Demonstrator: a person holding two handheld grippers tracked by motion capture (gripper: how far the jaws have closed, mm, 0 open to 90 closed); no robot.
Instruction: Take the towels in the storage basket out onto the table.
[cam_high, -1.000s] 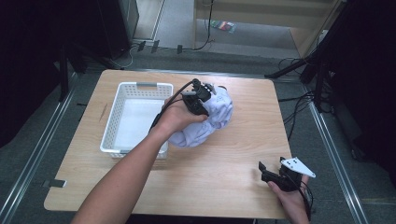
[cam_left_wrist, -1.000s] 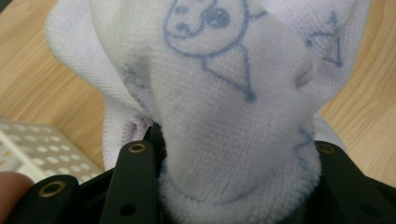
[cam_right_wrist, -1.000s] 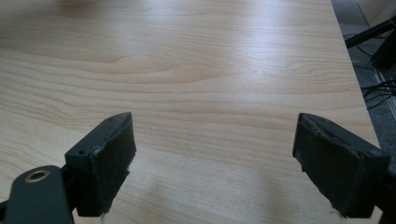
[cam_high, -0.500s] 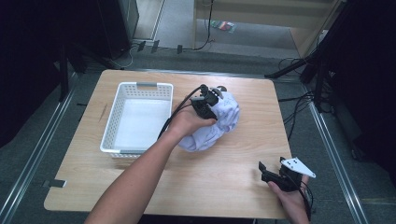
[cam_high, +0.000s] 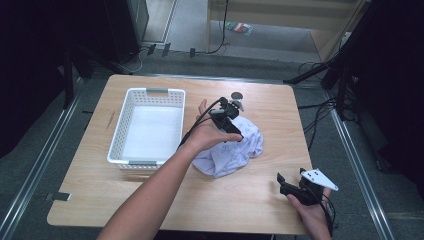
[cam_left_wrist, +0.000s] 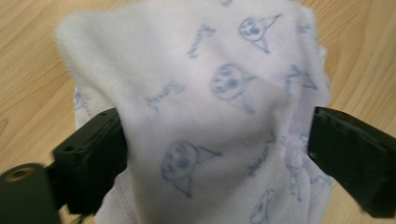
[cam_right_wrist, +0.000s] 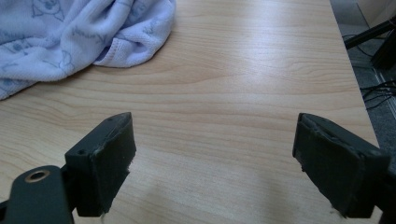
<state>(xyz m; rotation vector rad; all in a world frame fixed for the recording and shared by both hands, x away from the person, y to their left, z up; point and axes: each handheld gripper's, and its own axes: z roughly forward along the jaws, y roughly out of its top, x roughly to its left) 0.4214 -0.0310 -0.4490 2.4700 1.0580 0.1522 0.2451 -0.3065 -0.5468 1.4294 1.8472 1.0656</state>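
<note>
Since the left gripper (cam_high: 231, 118) jaws have just been opening with the printed white cloth (cam_left_wrist: 210, 107) bunched between them on the table (cam_high: 150, 200) beside the basket (cam_high: 131, 110), fabric could snag a pad and drag along; the right gripper (cam_right_wrist: 215, 163) sits spread apart over bare wood.

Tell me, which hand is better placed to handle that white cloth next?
Left, probably. The left tool is on the cloth, jaws just opened, fabric between them. The right tool sits open near the table's corner, away from the cloth.
</note>
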